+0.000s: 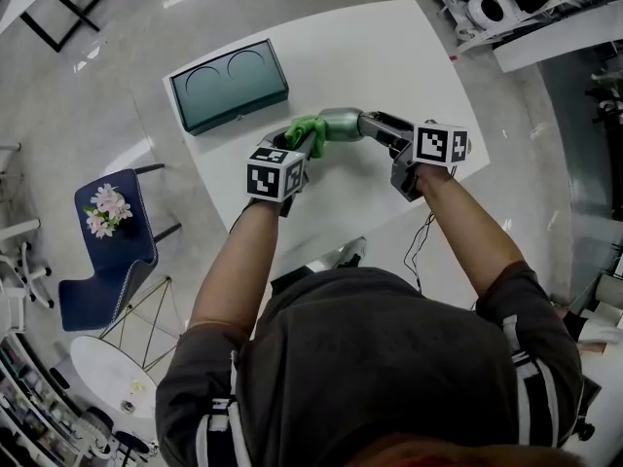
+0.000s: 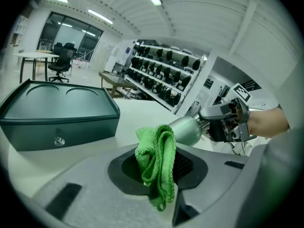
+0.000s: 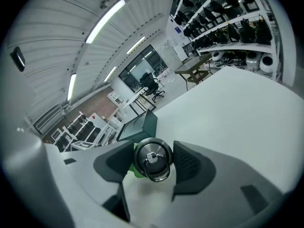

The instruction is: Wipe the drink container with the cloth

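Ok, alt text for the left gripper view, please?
The left gripper holds a green cloth in its jaws at the near end of a silver bottle, whose far end the right gripper grips. A dark green box sits on the white table at left; shelves of equipment stand behind.

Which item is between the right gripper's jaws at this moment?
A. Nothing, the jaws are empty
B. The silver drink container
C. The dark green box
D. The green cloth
B: in the right gripper view the right gripper is closed on the silver drink container, with its ringed lid facing the camera, while the green cloth hangs from the left gripper.
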`<action>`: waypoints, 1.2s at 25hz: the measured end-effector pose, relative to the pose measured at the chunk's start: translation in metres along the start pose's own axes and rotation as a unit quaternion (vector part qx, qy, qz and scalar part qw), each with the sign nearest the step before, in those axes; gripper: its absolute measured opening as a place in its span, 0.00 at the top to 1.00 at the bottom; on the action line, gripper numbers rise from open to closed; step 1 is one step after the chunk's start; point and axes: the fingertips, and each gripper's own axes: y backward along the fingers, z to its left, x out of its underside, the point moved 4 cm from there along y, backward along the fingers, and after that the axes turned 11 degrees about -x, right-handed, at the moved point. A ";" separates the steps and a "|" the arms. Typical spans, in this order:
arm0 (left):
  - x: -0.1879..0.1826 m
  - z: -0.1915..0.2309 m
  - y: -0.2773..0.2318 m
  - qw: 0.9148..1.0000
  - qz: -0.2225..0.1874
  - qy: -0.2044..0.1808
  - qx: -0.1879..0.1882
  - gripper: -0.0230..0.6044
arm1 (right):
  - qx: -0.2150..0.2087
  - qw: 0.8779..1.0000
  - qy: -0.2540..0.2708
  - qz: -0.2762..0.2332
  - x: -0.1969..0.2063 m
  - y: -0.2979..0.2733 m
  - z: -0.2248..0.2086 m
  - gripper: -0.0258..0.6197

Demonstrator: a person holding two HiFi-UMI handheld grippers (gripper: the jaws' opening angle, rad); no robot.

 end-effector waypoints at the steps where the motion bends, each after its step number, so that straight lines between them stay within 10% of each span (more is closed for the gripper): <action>1: 0.001 0.006 -0.001 1.000 0.004 -0.001 -0.007 0.84 | -0.007 1.000 -0.005 -0.004 -0.001 0.003 0.002 0.57; 6: -0.013 0.016 0.006 1.000 -0.005 0.019 0.007 0.83 | -0.015 0.999 0.031 0.022 0.000 -0.002 0.015 0.57; 13: -0.057 -0.037 0.010 0.989 -0.012 0.038 0.139 0.84 | -0.012 0.991 0.110 0.080 0.010 -0.019 0.030 0.57; 21: -0.012 0.001 -0.015 0.994 0.055 0.027 0.094 0.84 | -0.050 0.997 0.054 0.027 -0.015 -0.006 0.034 0.57; 26: 0.030 0.002 -0.004 0.987 0.069 0.108 0.100 0.84 | -0.047 0.998 0.032 -0.037 -0.047 0.003 0.027 0.57; 30: 0.040 -0.037 -0.002 0.957 0.045 0.224 0.176 0.83 | -0.049 0.997 0.029 -0.060 -0.054 -0.008 0.028 0.57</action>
